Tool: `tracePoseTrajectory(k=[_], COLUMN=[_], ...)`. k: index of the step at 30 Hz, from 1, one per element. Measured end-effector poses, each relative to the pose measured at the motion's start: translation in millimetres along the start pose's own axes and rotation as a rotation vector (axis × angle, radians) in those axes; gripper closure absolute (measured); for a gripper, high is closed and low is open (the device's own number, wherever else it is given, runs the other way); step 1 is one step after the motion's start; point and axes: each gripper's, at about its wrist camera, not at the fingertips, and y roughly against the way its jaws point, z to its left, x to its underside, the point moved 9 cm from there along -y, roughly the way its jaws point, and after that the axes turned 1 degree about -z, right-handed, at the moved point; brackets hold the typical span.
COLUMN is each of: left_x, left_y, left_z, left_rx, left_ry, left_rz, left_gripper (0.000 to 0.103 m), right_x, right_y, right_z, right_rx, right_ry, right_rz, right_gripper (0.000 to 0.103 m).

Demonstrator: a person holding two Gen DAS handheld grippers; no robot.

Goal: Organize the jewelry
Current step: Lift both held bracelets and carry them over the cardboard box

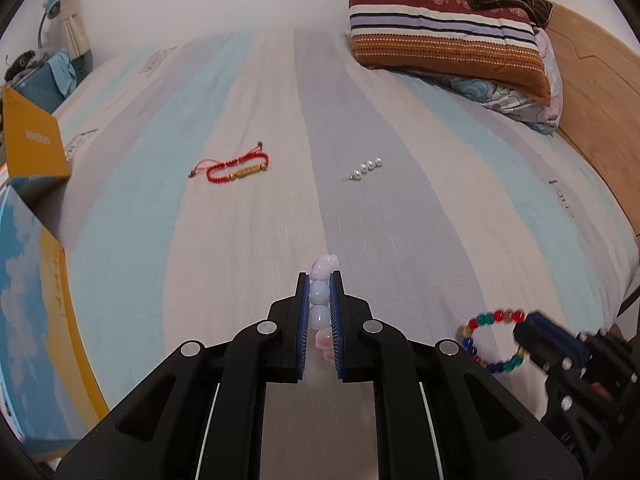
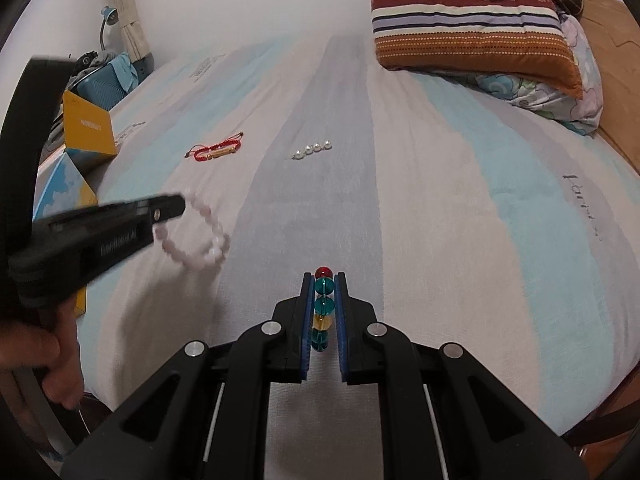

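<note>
My left gripper [image 1: 320,280] is shut on a pale pink bead bracelet [image 1: 320,294], held above the striped bed sheet; it also shows in the right wrist view [image 2: 208,240], hanging from the left gripper [image 2: 176,206]. My right gripper [image 2: 324,278] is shut on a multicoloured bead bracelet [image 2: 323,306]; the left wrist view shows that bracelet [image 1: 486,340] hanging from the right gripper [image 1: 524,332]. A red cord bracelet [image 1: 236,166] [image 2: 218,151] and a short pearl piece [image 1: 366,168] [image 2: 314,150] lie on the sheet further ahead.
An open box with a yellow lid [image 1: 32,140] [image 2: 88,128] and blue cloud-print sides [image 1: 28,320] stands at the bed's left edge. Striped pillows [image 1: 448,32] [image 2: 472,28] lie at the far right by a wooden headboard [image 1: 600,100].
</note>
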Motion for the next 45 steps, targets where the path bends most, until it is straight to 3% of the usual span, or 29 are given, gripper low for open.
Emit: tracePoseTrajectory(k=[27,38,45], left_x=[6,-7,-9], left_y=[81,122,142], left_z=[36,64,90], left_rx=[-0.091,-0.118,-0.145], left_ry=[0.01,0.022,0.038], left_rz=[-0.064,-0.104,-0.122], left_gripper=[0.093,0.094,0.093], right_x=[-34,-57,-68], right_y=[42,65,72], right_z=[28,58,96], right_rx=[0.125,0.136,0.078], right_ry=[0.013,0.047,0.065], right_rz=[-0.051,-0.081,-0.086], right_gripper=[0.094,0.094,0.094])
